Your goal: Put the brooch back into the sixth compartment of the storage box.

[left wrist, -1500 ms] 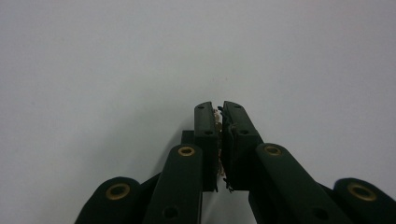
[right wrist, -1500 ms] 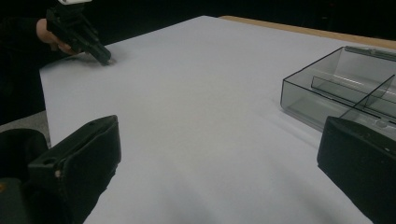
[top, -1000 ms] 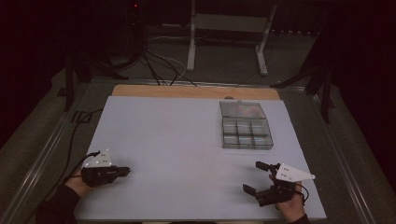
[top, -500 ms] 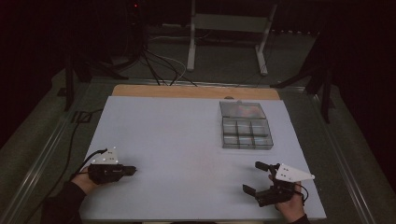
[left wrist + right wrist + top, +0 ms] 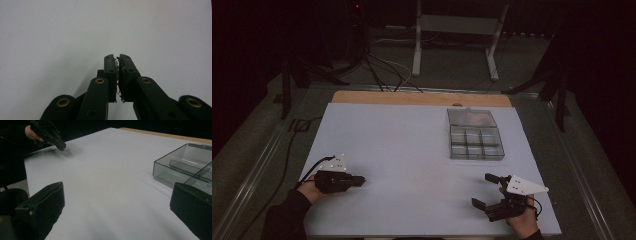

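Left gripper (image 5: 357, 180) shifted slightly rightward since earlier frame, jaws pressed together, empty. Right gripper (image 5: 486, 190) unmoved, jaws wide apart, empty. Clear divided box (image 5: 475, 142) sits ahead of right gripper, well apart. Risk, judged: careless reach shoves light box across smooth table (image 5: 412, 135).

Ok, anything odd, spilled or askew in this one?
Mostly tidy: the box sits square on the white mat, nothing spilled. One oddity: frayed threads poke from between the shut jaws of the left gripper. The right gripper is open and holds nothing.
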`<state>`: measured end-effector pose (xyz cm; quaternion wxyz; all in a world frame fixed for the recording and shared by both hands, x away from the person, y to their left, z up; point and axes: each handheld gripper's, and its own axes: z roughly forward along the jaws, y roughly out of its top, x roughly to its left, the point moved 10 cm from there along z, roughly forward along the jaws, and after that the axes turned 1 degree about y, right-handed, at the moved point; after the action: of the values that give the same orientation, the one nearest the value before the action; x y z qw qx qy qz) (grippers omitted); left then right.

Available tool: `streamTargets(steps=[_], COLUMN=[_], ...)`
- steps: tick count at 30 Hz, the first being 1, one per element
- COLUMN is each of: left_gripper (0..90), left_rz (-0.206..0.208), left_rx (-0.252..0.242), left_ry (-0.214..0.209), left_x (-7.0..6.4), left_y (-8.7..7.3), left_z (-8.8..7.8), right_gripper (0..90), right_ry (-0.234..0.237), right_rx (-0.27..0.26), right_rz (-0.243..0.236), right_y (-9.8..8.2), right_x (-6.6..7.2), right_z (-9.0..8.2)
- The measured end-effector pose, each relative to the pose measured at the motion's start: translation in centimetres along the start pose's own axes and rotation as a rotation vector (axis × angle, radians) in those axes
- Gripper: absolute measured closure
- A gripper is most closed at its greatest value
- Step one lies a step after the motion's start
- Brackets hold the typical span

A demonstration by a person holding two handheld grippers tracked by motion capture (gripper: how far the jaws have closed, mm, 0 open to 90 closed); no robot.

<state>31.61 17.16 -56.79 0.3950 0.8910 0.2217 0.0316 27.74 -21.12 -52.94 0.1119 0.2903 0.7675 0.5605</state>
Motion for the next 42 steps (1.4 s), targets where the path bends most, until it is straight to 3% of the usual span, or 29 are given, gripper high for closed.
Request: streamTargets(steps=[17, 29, 42], left_gripper=[87.3, 87.3, 87.3], left_rz=[0.009, 0.046, 0.064], left_rx=[0.013, 0.005, -0.013], left_ry=[-0.056, -0.119, -0.15], left_x=[-0.7, -2.0, -2.8], left_y=[2.0, 4.8, 7.9], left_z=[2.1, 4.4, 6.2], right_gripper=[0.0, 0.0, 0.0], right_ry=[0.003, 0.006, 0.006], right_rx=[0.0, 0.004, 0.005], right_rz=[0.007, 0.0, 0.0], right_y=[-0.1, -0.1, -0.1], right_x=[0.0, 0.1, 0.1], right_z=[0.0, 0.0, 0.0])
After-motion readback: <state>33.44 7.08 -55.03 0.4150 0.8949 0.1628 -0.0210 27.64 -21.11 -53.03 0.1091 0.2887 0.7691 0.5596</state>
